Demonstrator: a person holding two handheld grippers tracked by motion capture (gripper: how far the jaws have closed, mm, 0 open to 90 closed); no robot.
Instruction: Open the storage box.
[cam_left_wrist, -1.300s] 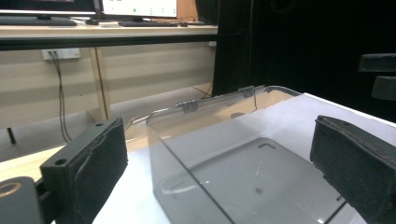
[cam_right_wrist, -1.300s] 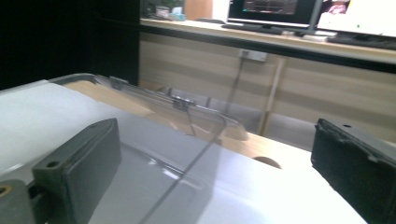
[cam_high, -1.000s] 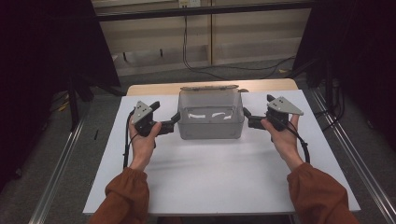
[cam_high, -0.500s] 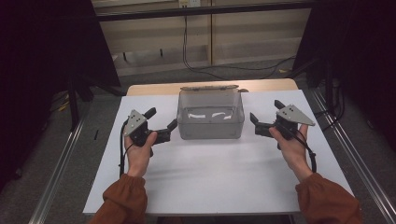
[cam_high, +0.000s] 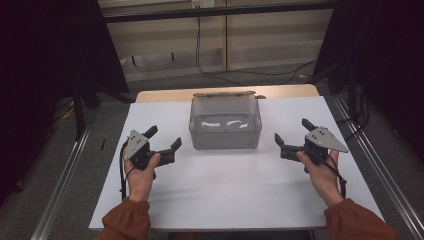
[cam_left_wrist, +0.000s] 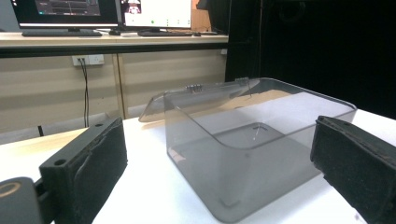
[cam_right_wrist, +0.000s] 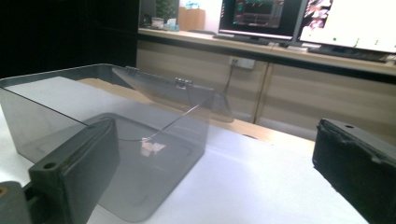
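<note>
**Clear bin sitting between two open hand-held grippers**

So the clear plastic container (cam_high: 225, 124) is parked on the white tabletop (cam_high: 235, 190), toward the far side and roughly centred. It sits upright with its hinged lid (cam_high: 224, 93) flipped open and hanging off the back edge. Can't spot anything inside it; you just see through the smoky walls to the bottom.

The left hand-held gripper (cam_high: 163, 140) is off to the container's left, near it but not touching, jaws spread wide with nothing between them. From the left gripper view, the container (cam_left_wrist: 252, 140) shows up right in the gap between the two black padded jaws, a bit farther out.

Same deal on the other side: the right hand-held gripper (cam_high: 292, 132) sits to the container's right, clear of it, jaws wide apart and empty. In the right gripper view, the container (cam_right_wrist: 107, 135) is off to the left, partly behind the left jaw, lid (cam_right_wrist: 173, 91) angled back.
</note>
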